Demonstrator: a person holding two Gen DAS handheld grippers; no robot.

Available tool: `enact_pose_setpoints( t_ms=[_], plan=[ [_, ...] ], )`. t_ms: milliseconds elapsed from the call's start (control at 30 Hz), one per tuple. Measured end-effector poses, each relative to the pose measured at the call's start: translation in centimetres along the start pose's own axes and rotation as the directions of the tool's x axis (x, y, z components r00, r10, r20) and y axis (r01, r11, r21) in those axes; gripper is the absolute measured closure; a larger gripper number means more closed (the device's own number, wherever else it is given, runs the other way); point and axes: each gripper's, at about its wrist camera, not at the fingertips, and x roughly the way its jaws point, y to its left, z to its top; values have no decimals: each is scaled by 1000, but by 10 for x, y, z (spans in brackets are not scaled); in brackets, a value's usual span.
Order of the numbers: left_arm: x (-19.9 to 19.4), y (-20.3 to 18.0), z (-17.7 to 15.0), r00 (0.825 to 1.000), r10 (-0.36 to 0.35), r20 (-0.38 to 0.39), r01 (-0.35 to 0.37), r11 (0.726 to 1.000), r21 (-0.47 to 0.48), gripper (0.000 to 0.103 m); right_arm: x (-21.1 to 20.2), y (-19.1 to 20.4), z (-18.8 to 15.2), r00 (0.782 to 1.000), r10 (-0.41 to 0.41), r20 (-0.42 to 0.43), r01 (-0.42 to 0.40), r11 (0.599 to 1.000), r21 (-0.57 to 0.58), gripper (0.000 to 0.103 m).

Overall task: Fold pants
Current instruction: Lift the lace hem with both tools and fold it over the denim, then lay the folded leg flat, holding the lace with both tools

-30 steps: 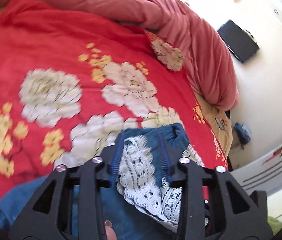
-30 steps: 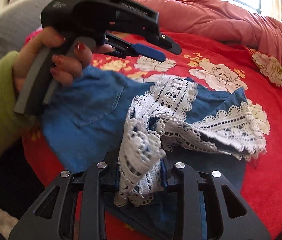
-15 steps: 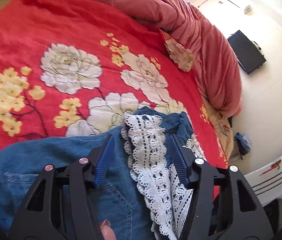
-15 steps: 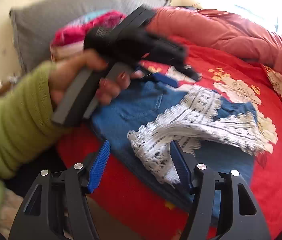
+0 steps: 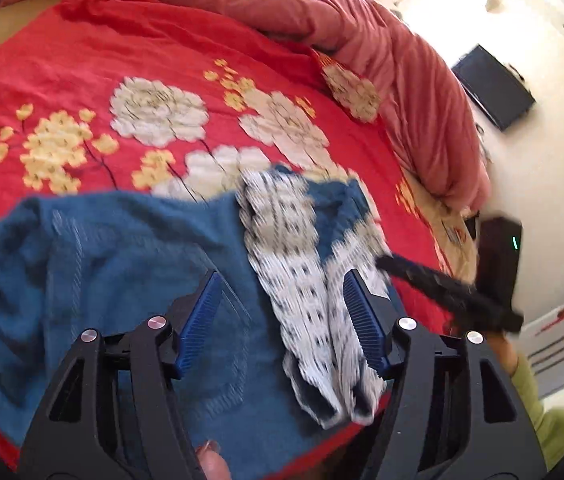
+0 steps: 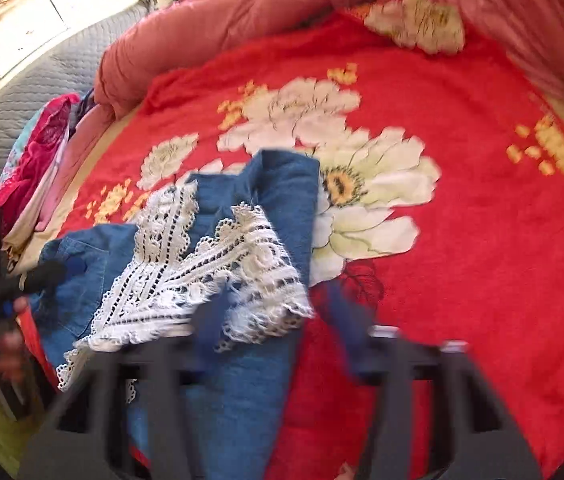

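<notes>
Blue denim pants [image 5: 122,260] with a white lace hem [image 5: 282,240] lie bunched on a red flowered blanket [image 5: 82,80]. My left gripper [image 5: 282,320] hovers over them, its jaws opening; the lace strip runs below between the blue pads [image 5: 202,320], and neither presses on it. My right gripper [image 6: 276,320] is blurred, with its jaws closing over the lace corner [image 6: 202,272] and the denim [image 6: 282,184]; the fingers still stand apart. Each gripper shows in the other's view: the right gripper [image 5: 442,296] at the right, the left gripper [image 6: 2,280] at the left edge.
A pink-red duvet [image 5: 362,40] is heaped along the far side of the bed. A grey quilted headboard [image 6: 10,112] and a pile of pink clothes [image 6: 38,160] sit at the left. A dark screen [image 5: 494,88] hangs on the wall. A green sleeve [image 5: 542,412] shows at the lower right.
Both grippers let go of the lace hem. The left one drew back and opened wider. The right one rolled and swung right over the blanket, its jaws narrowing after opening.
</notes>
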Motion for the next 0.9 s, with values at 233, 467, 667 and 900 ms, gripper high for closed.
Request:
enact_pose_setpoints(
  t_ms=[233,467,667,900],
  plan=[
    [19,-19,-35,996,-20,-92,27,997,74,48,-4,51,39,996,60,61,-52,991,-123,84],
    [18,-23,-40,992,-65,-111,74,995,72,48,44,121,83,1000,16,-14,-20,953,-303,70],
    [18,-24,-43,988,-86,-129,94,994,59,48,47,145,89,999,-51,-6,44,908,-416,51],
    [21,-23,-48,992,-49,-116,54,998,40,72,99,159,72,968,-222,-116,128,836,-533,51]
  ],
)
